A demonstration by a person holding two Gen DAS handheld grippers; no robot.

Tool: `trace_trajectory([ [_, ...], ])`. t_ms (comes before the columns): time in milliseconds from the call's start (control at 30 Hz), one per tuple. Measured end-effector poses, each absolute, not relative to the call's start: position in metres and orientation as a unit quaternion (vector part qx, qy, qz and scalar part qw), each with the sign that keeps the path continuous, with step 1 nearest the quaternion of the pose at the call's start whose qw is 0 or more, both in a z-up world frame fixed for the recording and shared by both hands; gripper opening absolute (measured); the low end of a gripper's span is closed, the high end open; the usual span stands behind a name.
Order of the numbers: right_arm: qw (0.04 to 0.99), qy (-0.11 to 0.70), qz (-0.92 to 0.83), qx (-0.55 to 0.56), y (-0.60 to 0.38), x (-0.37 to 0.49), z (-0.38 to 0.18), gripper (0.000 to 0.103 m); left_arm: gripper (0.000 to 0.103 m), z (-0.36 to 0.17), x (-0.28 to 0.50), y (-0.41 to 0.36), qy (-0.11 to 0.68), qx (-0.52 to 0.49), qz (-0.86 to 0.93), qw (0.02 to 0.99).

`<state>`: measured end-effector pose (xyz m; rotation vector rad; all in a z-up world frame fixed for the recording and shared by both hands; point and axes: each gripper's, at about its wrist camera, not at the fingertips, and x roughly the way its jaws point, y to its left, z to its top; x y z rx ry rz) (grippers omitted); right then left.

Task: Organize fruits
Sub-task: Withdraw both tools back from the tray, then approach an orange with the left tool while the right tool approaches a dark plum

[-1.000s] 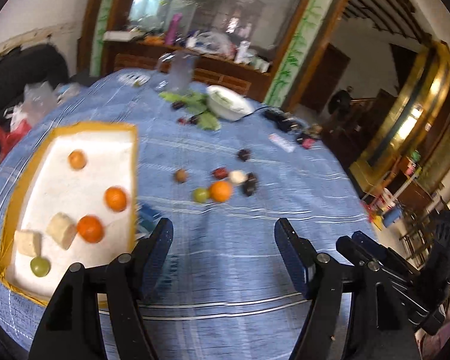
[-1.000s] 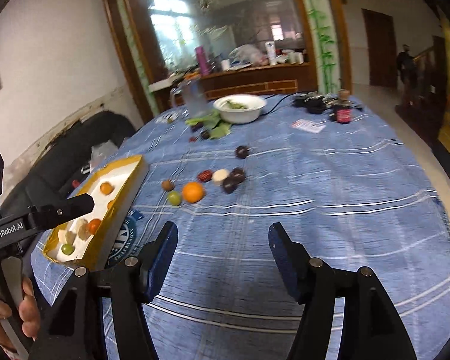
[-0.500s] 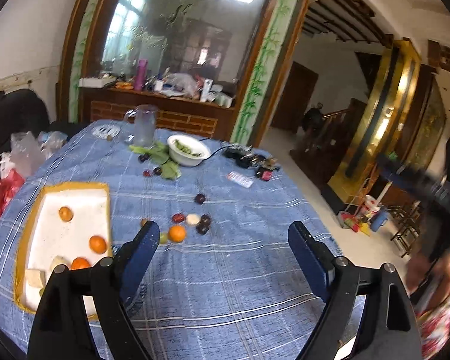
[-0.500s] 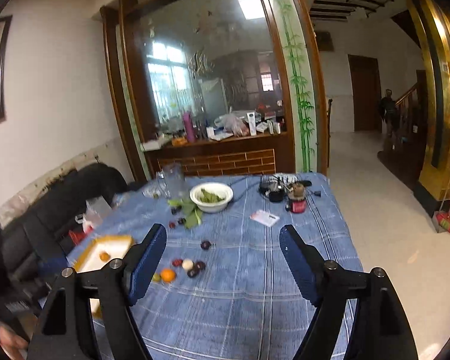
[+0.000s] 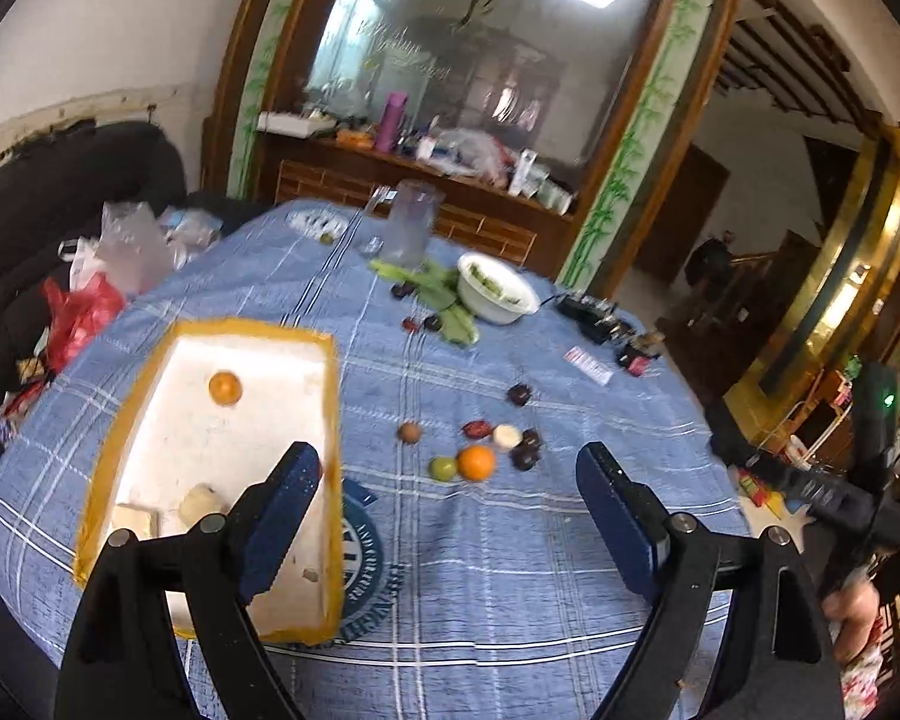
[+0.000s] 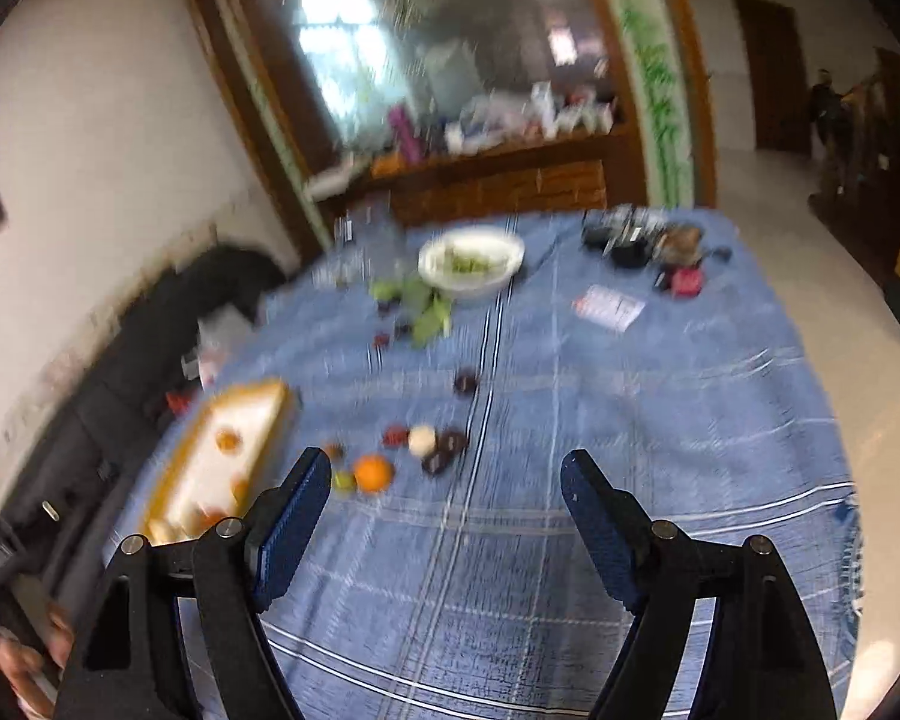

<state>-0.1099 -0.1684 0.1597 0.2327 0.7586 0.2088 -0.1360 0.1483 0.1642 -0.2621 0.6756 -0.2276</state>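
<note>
A yellow-rimmed white tray (image 5: 252, 327) lies at the left of the blue checked table. It holds an orange (image 5: 225, 388) and pale pieces (image 5: 201, 501); my left finger hides part of the tray. Loose on the cloth sit an orange (image 5: 476, 462), a green fruit (image 5: 443, 468), a brown one (image 5: 409, 433), a red one (image 5: 476, 429), a white one (image 5: 507, 436) and dark ones (image 5: 525, 456). My left gripper (image 5: 447, 462) hangs open above the near cloth, holding nothing. My right gripper (image 6: 445, 462) is also open and holding nothing in a blurred view of the orange (image 6: 373, 473) and tray (image 6: 252, 390).
Farther back stand a white bowl (image 5: 495, 288), a clear jug (image 5: 411, 228) and green leaves (image 5: 444, 300) with small dark fruit. Black gadgets (image 5: 594, 312) and a card (image 5: 588, 363) lie at the far right. Plastic bags (image 5: 126, 246) sit off the left edge.
Both grippers' jaws stand wider than a second ago. Both views pulled up and back from the table, then came part of the way down toward it again.
</note>
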Motion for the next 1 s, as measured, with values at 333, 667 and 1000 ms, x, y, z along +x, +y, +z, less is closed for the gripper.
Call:
trace_trajectory([
  [333,0.894,0.432,0.111,0.045,-0.128,-0.047,0.065,0.069,0.059,0.103,-0.086,0.105,0.386,-0.08,-0.141,0.908],
  [667,0.876,0.459,0.137,0.052,-0.094,0.015,0.018,0.058,0.057,0.075,-0.049,0.096,0.418,-0.052,-0.125,0.898],
  [1000,0.88,0.449,0.141,0.055,-0.1,0.023,0.01,0.028,0.057,0.059,-0.02,0.066,0.435,-0.018,-0.143,0.889],
])
